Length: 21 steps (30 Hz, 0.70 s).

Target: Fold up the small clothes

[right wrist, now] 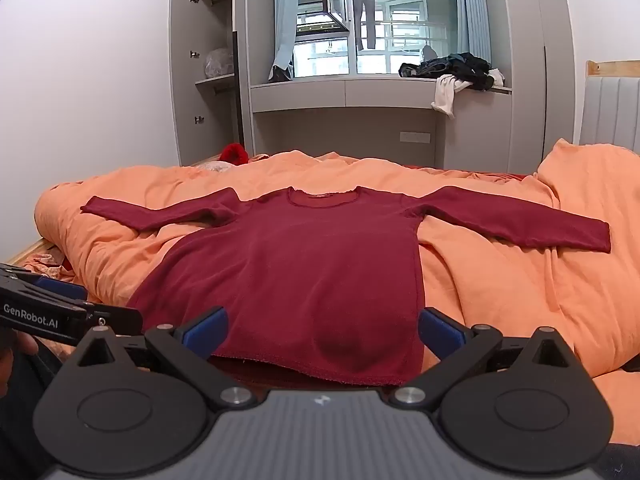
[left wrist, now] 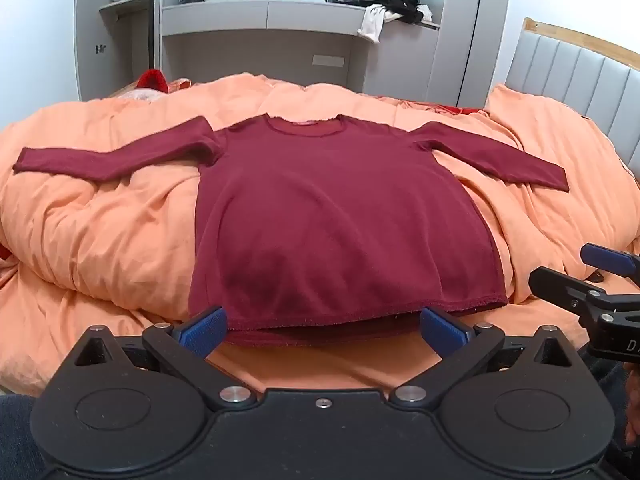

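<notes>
Maroon top (left wrist: 340, 216) flat on orange duvet (left wrist: 100, 240), hem just ahead of both wide-open claws, left claw (left wrist: 324, 328), right claw (right wrist: 322, 330)

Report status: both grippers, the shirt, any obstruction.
Left gripper open, right gripper open, both at hem. Dark red long-sleeved knit shirt flat on orange duvet, sleeves spread. Nothing in the way.

Dark red long-sleeved top (left wrist: 336, 216) flat, unfolded on orange duvet; sleeves spread sideways; hem nearest cameras.
</notes>
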Available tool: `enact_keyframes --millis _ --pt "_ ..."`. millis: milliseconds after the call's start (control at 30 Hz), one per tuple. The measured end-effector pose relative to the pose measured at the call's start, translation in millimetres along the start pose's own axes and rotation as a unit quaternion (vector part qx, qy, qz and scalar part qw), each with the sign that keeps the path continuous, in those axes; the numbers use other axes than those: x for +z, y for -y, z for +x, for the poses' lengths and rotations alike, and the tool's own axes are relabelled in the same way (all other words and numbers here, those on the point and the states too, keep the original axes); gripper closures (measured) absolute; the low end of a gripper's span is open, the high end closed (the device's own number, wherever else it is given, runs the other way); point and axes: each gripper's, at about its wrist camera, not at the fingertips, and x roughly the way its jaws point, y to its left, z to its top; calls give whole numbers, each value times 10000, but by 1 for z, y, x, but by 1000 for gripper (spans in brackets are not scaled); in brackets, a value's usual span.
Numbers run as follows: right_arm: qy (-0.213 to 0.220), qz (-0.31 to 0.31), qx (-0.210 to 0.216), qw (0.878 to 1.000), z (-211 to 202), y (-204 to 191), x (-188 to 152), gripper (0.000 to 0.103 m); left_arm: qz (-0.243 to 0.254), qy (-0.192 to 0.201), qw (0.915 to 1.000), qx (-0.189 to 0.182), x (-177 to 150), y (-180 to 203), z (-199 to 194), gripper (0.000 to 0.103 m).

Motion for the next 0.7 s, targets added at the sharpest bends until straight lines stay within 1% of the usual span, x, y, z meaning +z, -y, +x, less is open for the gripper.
enact_keyframes --millis 33,67,133,167,233,700 --pt "10 2 0 10000 0 0 0 0 -27 -18 10000 0 0 0 0 1" --pt "19 5 0 10000 0 0 0 0 -15 -147 9998 110 1 2 5 1" --pt "34 17 0 10000 -1 1 1 0 -7 -140 9998 172 2 5 6 1" --pt "37 21 3 10000 -1 1 1 0 -58 -44 9999 157 0 -3 2 1" --pt "30 24 5 10000 0 2 1 0 -19 -22 9998 214 0 -2 1 1" --pt "77 -54 9 10000 -1 -3 0 0 -50 13 9999 164 1 -4 -1 1"
